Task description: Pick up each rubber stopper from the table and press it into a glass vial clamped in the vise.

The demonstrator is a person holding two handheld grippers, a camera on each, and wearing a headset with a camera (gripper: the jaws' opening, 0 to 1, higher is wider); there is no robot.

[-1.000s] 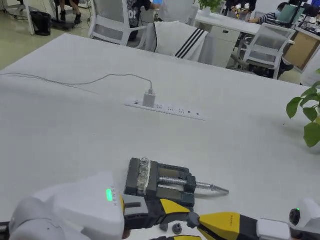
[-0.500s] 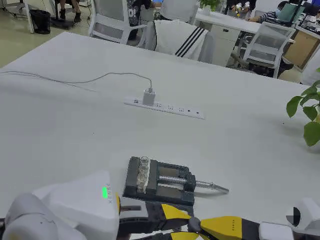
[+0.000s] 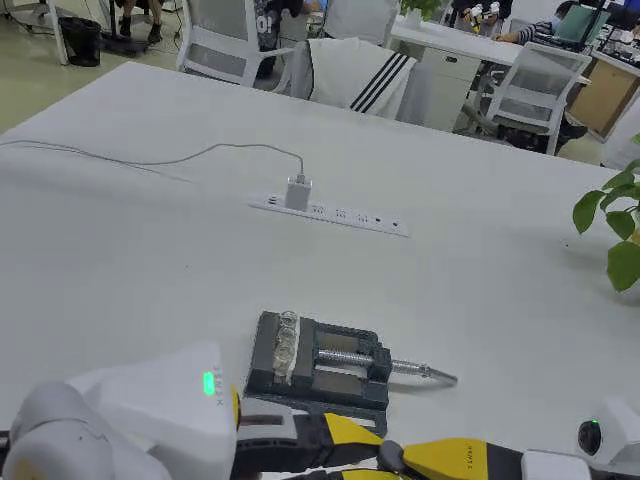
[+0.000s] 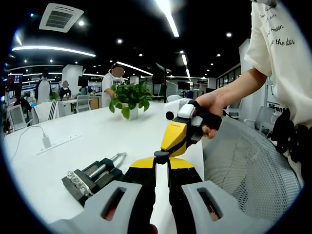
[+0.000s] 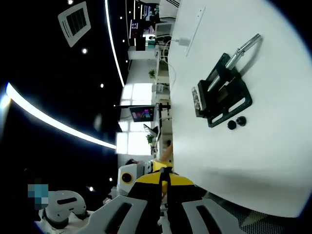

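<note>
1. The step in hand looks to be fetching a stopper. The left gripper (image 4: 160,168) has its jaws drawn together with nothing seen between them. The right gripper (image 5: 162,176) is the same, so neither carries a stopper.
2. 2 rubber stoppers (image 5: 232,125) lie on the table (image 5: 273,146), well ahead of the right gripper's jaws and to their right in its own view. They sit just beside the vise (image 5: 225,92), on its edge nearer that gripper.
3. To do it well, spread the jaws first, come down over 1 stopper and pinch its sides squarely so it stays upright.
4. The glass vials (image 5: 195,100) stand clamped in a row just beyond the stoppers. Press straight down along a vial's axis, and gently, since glass may crack.
5. The 2 gripper tips sit close together, so move them apart before reaching.
</note>
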